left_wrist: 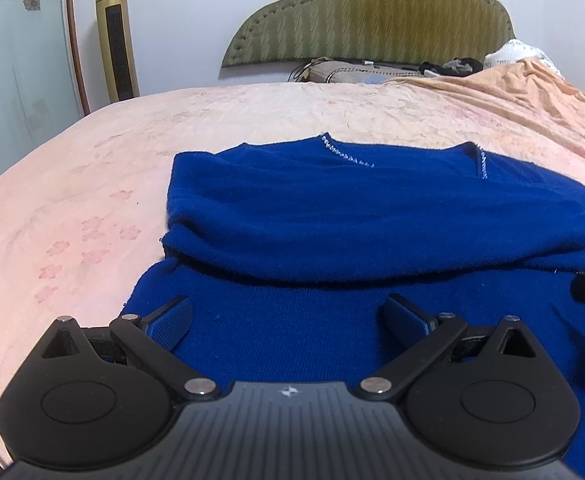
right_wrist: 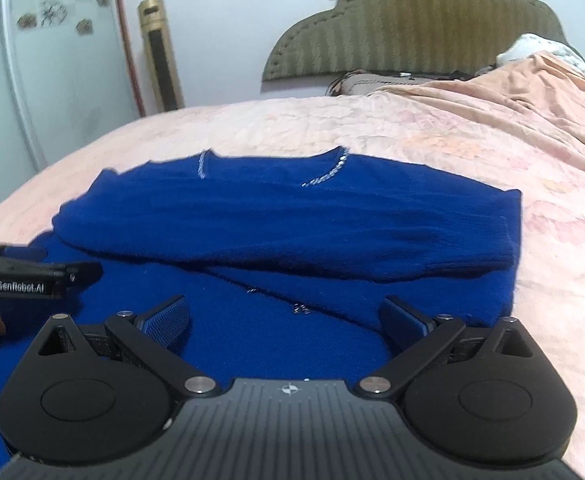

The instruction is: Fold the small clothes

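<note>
My blue sweater (left_wrist: 372, 216) lies flat on the bed (left_wrist: 92, 184), neckline toward the headboard (left_wrist: 368, 16) and hem toward me at the near edge. The sleeves look already brought in: one lies folded straight across the chest as a thick band, with a second layer showing beneath it in the right wrist view. So I judge the sleeve folds done and the body fold still to come, most likely lifting the hem up toward the collar.

My left gripper (left_wrist: 288, 320) hovers over the lower body of the sweater with its jaws spread wide, holding nothing. My right gripper (right_wrist: 286, 320) is beside it over the same lower part, also wide and empty. Neither has yet taken hold of the hem.
</note>
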